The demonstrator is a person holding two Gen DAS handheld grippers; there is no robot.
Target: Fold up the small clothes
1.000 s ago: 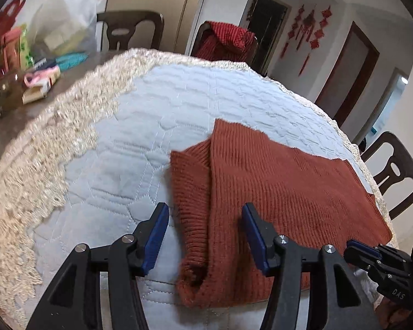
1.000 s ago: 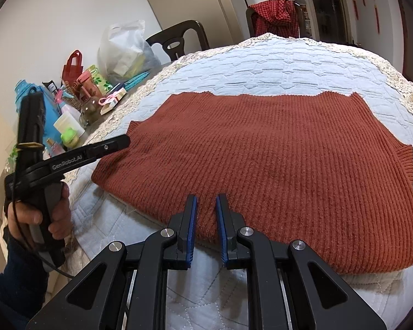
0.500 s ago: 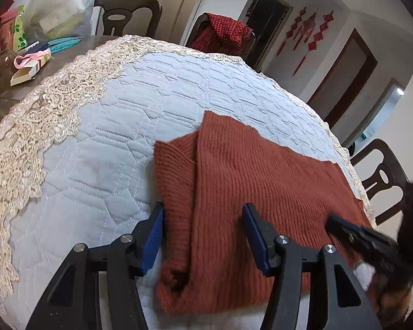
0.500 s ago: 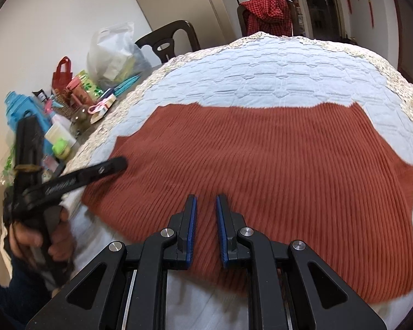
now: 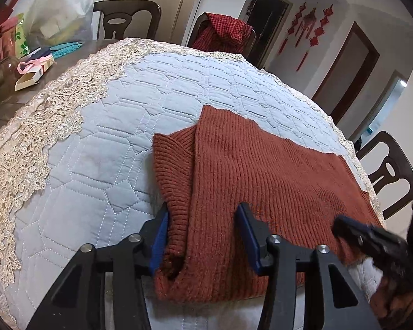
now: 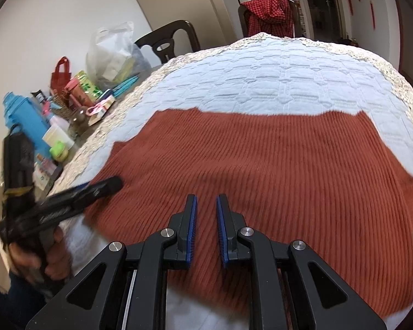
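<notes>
Between the spread jaws of the left claw (image 5: 203, 236) lies the near left corner of the rust-red knit sweater (image 5: 261, 181), the spot where a sleeve is doubled under the body panel. A second ago those jaws hung over the quilted cover short of the cloth; they have since slid forward, and the left blue pad (image 5: 159, 236) now touches the ribbed edge of the tucked sleeve. Nothing is pinched yet. The right claw (image 6: 206, 231) has its pads drawn close with a narrow gap and no cloth visibly between them; it hovers low over the near hem and has crept further in over the knit than it was a moment earlier. The sweater itself has not shifted: it lies flat across the near half of the desk (image 5: 102, 148), toward the right edge, lace border showing along the left and far edges. Judging by this, both claws are lining up on the near hem, probably to pinch it and carry it over for the next fold.
</notes>
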